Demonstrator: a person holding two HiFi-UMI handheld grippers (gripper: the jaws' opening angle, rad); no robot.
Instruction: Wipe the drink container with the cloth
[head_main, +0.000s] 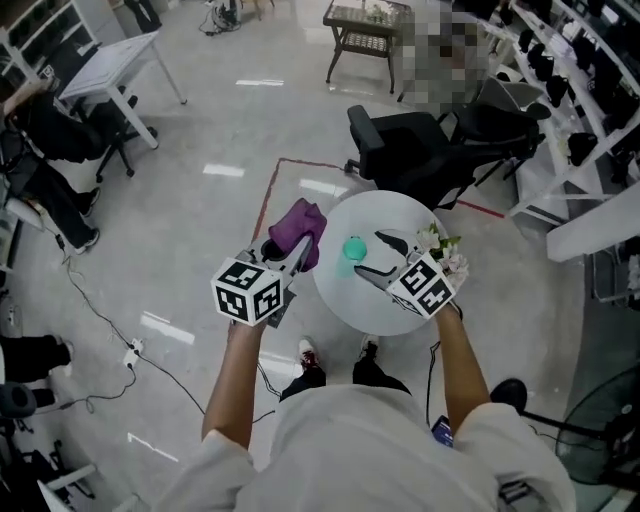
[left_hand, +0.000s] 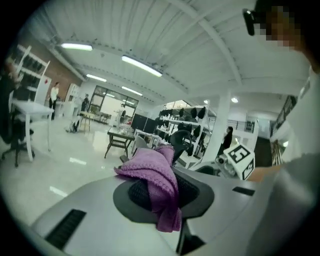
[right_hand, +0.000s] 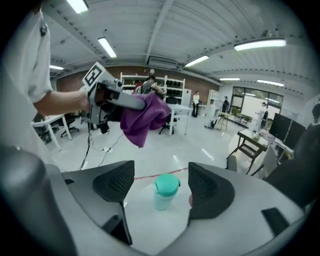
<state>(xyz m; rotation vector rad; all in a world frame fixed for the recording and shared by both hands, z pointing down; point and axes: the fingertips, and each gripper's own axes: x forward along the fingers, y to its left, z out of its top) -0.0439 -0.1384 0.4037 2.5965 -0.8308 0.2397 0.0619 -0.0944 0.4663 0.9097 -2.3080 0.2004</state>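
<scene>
A pale drink container with a teal lid (head_main: 354, 250) stands upright on the round white table (head_main: 395, 215), near its left edge. My right gripper (head_main: 378, 256) is open just to its right. In the right gripper view the container (right_hand: 165, 191) shows in the gap ahead of the pads (right_hand: 116, 182), touching neither. My left gripper (head_main: 293, 256) hovers off the table's left edge, shut on a purple knitted cloth (head_main: 299, 230). The cloth (left_hand: 152, 172) drapes over the jaws in the left gripper view. From the right gripper view it (right_hand: 145, 117) hangs to the upper left of the container.
A small bunch of pale flowers (head_main: 443, 248) sits at the table's right edge. A black office chair (head_main: 400, 150) stands behind the table. A red tape line (head_main: 268, 195) and cables (head_main: 110, 320) lie on the floor to the left.
</scene>
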